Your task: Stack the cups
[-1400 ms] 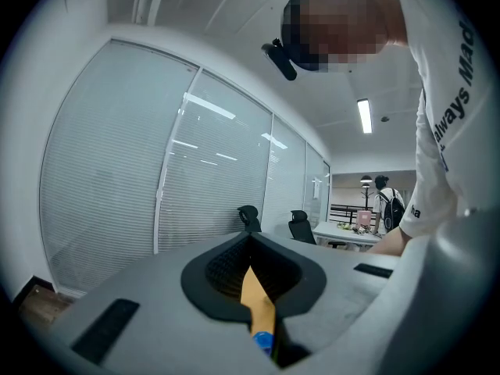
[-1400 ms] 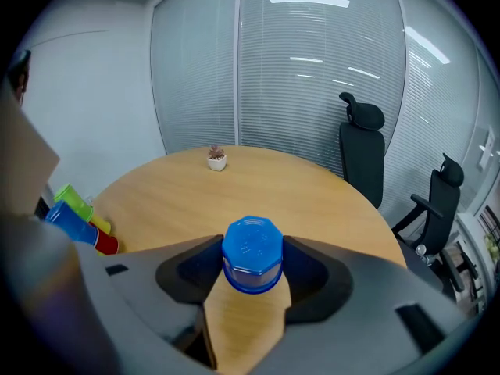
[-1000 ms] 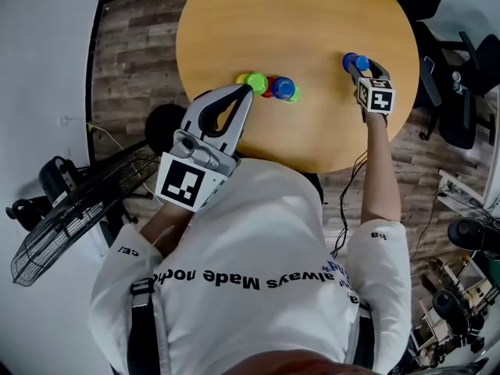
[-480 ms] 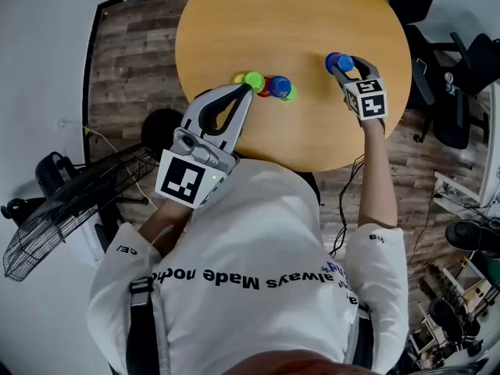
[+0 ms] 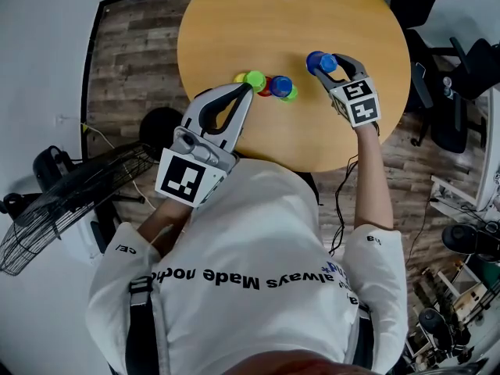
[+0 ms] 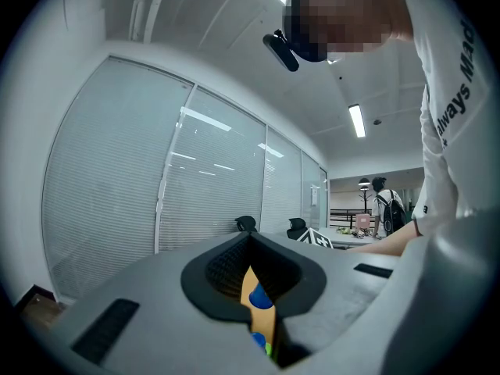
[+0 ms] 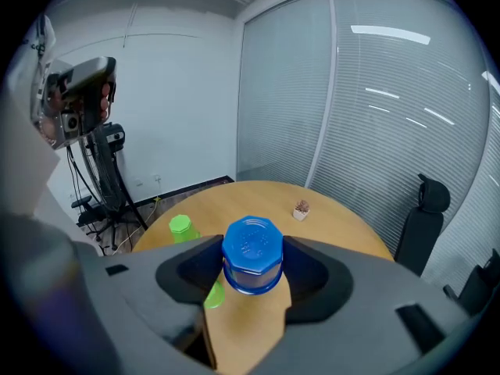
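One blue cup (image 7: 251, 255) sits upside down, clamped between the jaws of the right hand-held gripper (image 7: 251, 270). It seems lifted off the tabletop (image 5: 234, 22), not far from the group of cups (image 5: 268, 85) near the front edge. That group (yellow, green, red, blue, green) stands packed close; whether any are already nested I cannot tell. The left hand-held gripper (image 6: 258, 307) is closed and empty just beside them. Stacking looks barely begun, and the carried cup is not yet placed.

The head view looks steeply down on the round surface (image 5: 234, 22). The right tongs (image 5: 322, 62) camera looks across that surface; the left tongs (image 5: 244, 94) camera faces level, toward blinds (image 6: 117, 178).
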Demonstrator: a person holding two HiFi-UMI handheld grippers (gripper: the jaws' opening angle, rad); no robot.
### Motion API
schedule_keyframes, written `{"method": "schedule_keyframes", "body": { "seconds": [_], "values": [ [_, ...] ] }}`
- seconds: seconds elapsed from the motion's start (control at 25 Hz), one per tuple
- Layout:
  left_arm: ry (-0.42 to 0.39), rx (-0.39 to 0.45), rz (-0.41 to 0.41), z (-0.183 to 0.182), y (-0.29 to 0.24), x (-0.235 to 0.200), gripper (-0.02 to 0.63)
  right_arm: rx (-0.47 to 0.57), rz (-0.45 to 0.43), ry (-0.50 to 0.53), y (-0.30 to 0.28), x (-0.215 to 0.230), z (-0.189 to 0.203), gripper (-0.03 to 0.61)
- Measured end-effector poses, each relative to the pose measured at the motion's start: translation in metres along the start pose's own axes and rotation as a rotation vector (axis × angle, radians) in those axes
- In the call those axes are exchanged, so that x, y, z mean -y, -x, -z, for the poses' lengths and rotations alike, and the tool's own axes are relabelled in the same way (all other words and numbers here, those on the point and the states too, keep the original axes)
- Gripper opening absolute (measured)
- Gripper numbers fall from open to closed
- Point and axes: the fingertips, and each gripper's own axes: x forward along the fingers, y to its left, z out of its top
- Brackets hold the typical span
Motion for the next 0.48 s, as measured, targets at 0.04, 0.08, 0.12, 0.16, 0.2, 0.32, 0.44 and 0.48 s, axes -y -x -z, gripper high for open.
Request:
{"method": "schedule_keyframes", "body": {
  "seconds": [0.04, 0.08, 0.12, 0.16, 0.2, 0.32, 0.44, 0.48],
  "values": [
    [-0.004, -0.003, -0.002, 0.001, 0.001, -0.001, 0.023, 0.005, -0.011, 0.005, 0.000, -0.005, -0.005, 0.252],
    [-0.006, -0.004, -0.004, 0.001, 0.002, -0.001, 0.023, 0.007, -0.020, 0.015, -0.001, -0.010, -0.009, 0.252],
    [-0.006, -0.004, -0.008, 0.001, 0.004, -0.002, 0.023, 0.007, -0.030, 0.028, -0.002, -0.014, -0.013, 0.252],
    [-0.006, -0.003, -0.013, 0.001, 0.005, -0.003, 0.023, 0.007, -0.041, 0.041, -0.003, -0.019, -0.016, 0.252],
    [-0.005, -0.002, -0.018, 0.001, 0.006, -0.004, 0.023, 0.008, -0.053, 0.054, -0.004, -0.024, -0.019, 0.252],
    [-0.001, -0.001, -0.036, 0.003, 0.010, -0.008, 0.023, 0.012, -0.089, 0.086, -0.011, -0.041, -0.028, 0.252],
    [0.002, -0.003, -0.053, 0.004, 0.015, -0.012, 0.023, 0.007, -0.124, 0.119, -0.019, -0.059, -0.034, 0.252],
    [0.002, -0.003, -0.059, 0.005, 0.017, -0.013, 0.023, 0.005, -0.137, 0.128, -0.022, -0.065, -0.036, 0.252]
  ]
}}
